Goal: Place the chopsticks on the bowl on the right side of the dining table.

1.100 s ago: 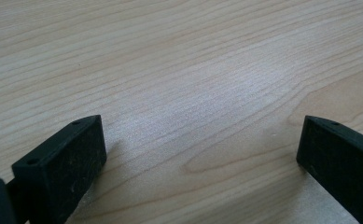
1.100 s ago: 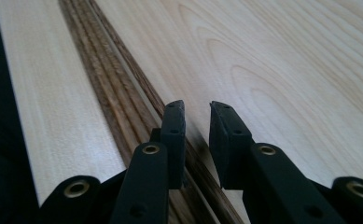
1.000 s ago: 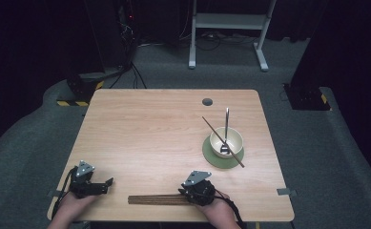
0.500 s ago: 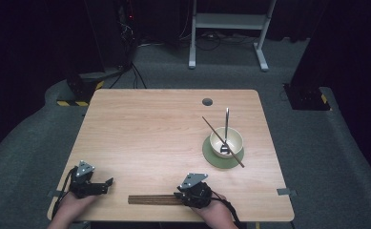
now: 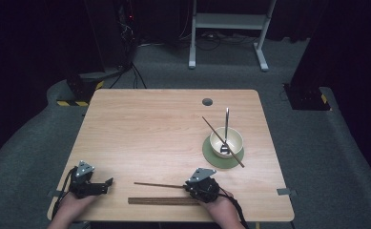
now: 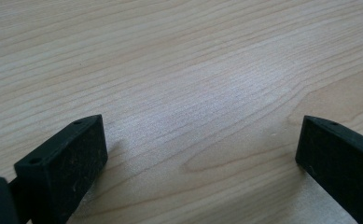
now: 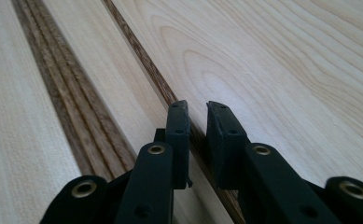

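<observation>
My right gripper (image 5: pixel 188 186) sits near the table's front edge, pointing left. Its jaws have just been closing and are shut on one dark wooden chopstick (image 5: pixel 157 184), which sticks out to the left. In the right gripper view that chopstick (image 7: pixel 142 56) runs away from between the nearly closed jaws of my right gripper (image 7: pixel 197 109). A bundle of chopsticks (image 5: pixel 161 201) lies flat just in front of it and appears again as the striped bundle (image 7: pixel 62 79). My left gripper (image 5: pixel 108 182) rests at the front left, and the left gripper (image 6: pixel 198 140) stands wide open over bare wood.
A cream bowl (image 5: pixel 226 141) on a green saucer (image 5: pixel 211 155) stands at the right, with a metal spoon (image 5: pixel 226 121) and another chopstick (image 5: pixel 211 128) leaning in it. A round cable hole (image 5: pixel 207 101) lies near the far edge of the table (image 5: pixel 149 129).
One chopstick now lies apart from the bundle, held at the right gripper's jaws. The right gripper shifted slightly. The left gripper stayed still.
</observation>
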{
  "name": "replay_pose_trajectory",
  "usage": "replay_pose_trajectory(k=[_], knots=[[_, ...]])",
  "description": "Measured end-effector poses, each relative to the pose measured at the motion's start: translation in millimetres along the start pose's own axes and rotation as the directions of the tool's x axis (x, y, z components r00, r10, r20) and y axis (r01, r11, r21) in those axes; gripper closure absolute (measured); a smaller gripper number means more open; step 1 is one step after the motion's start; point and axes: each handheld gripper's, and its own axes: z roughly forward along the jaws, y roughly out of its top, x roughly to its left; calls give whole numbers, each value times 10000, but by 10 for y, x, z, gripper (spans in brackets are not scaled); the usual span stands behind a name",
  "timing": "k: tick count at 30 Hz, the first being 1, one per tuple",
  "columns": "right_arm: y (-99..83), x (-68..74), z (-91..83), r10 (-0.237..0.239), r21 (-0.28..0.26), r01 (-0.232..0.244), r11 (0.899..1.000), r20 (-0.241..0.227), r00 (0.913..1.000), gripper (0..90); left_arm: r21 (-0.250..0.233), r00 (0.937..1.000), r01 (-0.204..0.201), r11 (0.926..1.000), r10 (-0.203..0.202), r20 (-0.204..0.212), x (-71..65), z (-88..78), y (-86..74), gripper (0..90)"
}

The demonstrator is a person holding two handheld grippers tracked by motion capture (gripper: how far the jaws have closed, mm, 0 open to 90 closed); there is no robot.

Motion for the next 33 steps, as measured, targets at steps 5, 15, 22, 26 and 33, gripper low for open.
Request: replay_pose_trajectory(k=[5, 15, 22, 26, 33], knots=[[-36, -114, -34, 337, -61, -334, 9994, 487, 9982, 817, -34, 10000, 70, 10000, -70, -47, -1, -5, -6, 28], [-169, -325, -144, 1022, -144, -1012, 9948, 1204, 9874, 785, -27, 9999, 72, 10000, -73, -72, 1, -6, -7, 27], [-289, -292, -244, 864, -195, -846, 9962, 1284, 9880, 709, -3, 10000, 67, 10000, -67, -55, 3, -5, -5, 25], [-313, -299, -266, 782, -194, -764, 9969, 1268, 9888, 712, 2, 10000, 66, 10000, -66, -60, 3, -5, -5, 23], [-310, -302, -268, 796, -162, -780, 9968, 1444, 9863, 828, -14, 10000, 43, 10000, -43, -70, 1, -8, -9, 24]])
